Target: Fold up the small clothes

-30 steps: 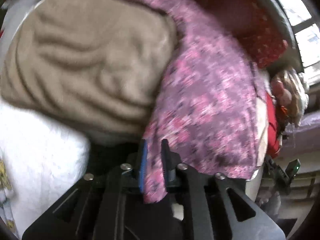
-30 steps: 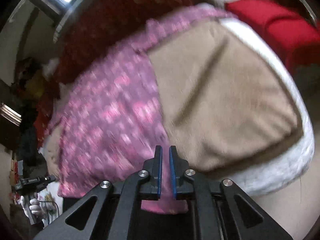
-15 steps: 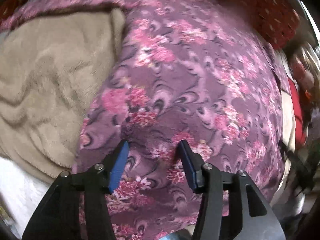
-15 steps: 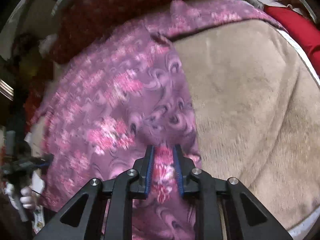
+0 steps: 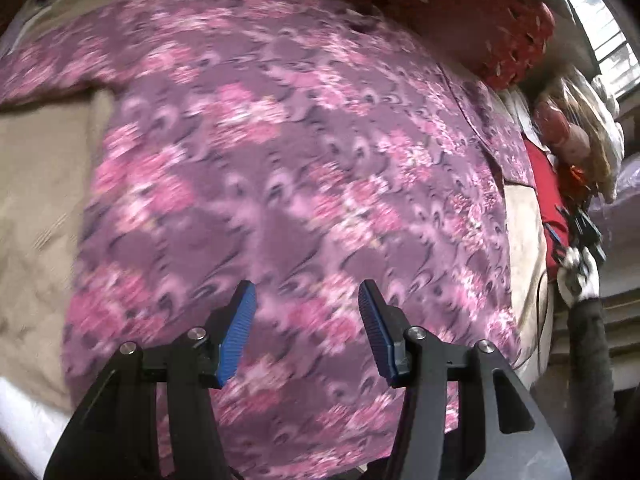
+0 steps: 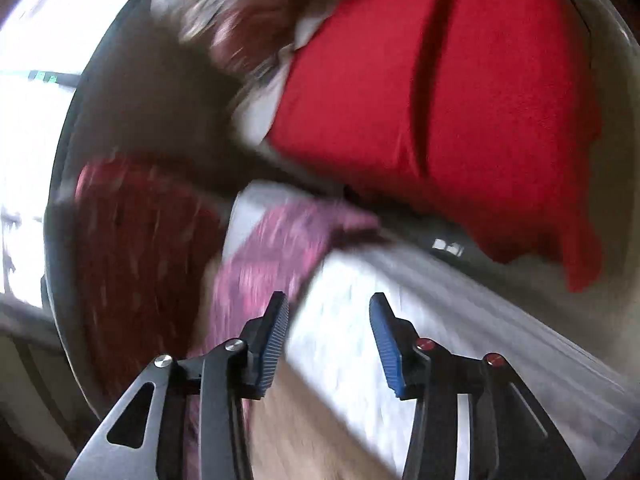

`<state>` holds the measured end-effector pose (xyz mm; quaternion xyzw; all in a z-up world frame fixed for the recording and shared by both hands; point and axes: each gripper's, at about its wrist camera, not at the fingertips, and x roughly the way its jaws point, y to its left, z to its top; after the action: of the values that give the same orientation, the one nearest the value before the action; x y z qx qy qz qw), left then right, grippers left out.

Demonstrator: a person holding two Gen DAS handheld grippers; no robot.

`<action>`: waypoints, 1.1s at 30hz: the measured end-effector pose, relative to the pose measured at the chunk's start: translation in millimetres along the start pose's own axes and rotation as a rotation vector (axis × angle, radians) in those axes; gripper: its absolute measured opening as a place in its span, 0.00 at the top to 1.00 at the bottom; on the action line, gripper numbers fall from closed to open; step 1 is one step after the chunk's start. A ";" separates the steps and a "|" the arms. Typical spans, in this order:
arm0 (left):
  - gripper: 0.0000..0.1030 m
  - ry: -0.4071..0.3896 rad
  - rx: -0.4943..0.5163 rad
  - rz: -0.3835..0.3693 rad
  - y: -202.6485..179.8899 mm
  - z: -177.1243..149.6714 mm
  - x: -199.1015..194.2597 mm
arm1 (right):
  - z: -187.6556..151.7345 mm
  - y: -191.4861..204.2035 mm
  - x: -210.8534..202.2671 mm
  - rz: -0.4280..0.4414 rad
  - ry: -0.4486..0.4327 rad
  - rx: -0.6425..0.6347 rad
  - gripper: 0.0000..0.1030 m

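A purple garment with a pink flower print [image 5: 304, 184] lies spread flat on a beige fleece blanket [image 5: 40, 208]. My left gripper [image 5: 307, 312] is open and empty, close above the garment's near part. In the right wrist view only a strip of the garment [image 6: 276, 252] shows, blurred, to the left of the fingers. My right gripper [image 6: 329, 322] is open and empty over the white bed surface [image 6: 344, 320], beside the garment's edge.
A dark red patterned cushion [image 5: 460, 12] lies behind the garment. A red cloth pile [image 6: 460, 100] fills the upper right of the right wrist view. Clutter and a doll [image 5: 568, 136] sit at the bed's right side. A bright window [image 6: 36, 92] is at left.
Both grippers let go of the garment and opened wide. The garment now lies flat. My right gripper swung away toward the bed's far edge and the red pile.
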<state>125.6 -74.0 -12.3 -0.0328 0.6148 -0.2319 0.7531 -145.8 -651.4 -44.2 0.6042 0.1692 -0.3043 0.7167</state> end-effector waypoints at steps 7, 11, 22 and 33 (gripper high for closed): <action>0.51 -0.001 0.039 -0.038 -24.8 36.7 20.4 | 30.3 6.0 91.6 -0.013 0.095 0.080 0.38; 0.51 -0.028 0.042 -0.044 -32.2 62.1 29.3 | 36.3 4.1 108.1 0.004 0.074 0.113 0.57; 0.49 -0.197 -0.033 0.013 -15.5 118.3 22.7 | 45.9 64.1 16.8 0.026 -0.221 -0.107 0.90; 0.49 -0.243 -0.117 -0.063 14.7 125.4 30.6 | -54.1 173.9 28.8 0.103 -0.053 -0.404 0.90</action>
<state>252.4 -102.3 -14.8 -0.1235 0.5302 -0.2134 0.8112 -5.9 -591.0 59.4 0.4479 0.1769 -0.2426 0.8422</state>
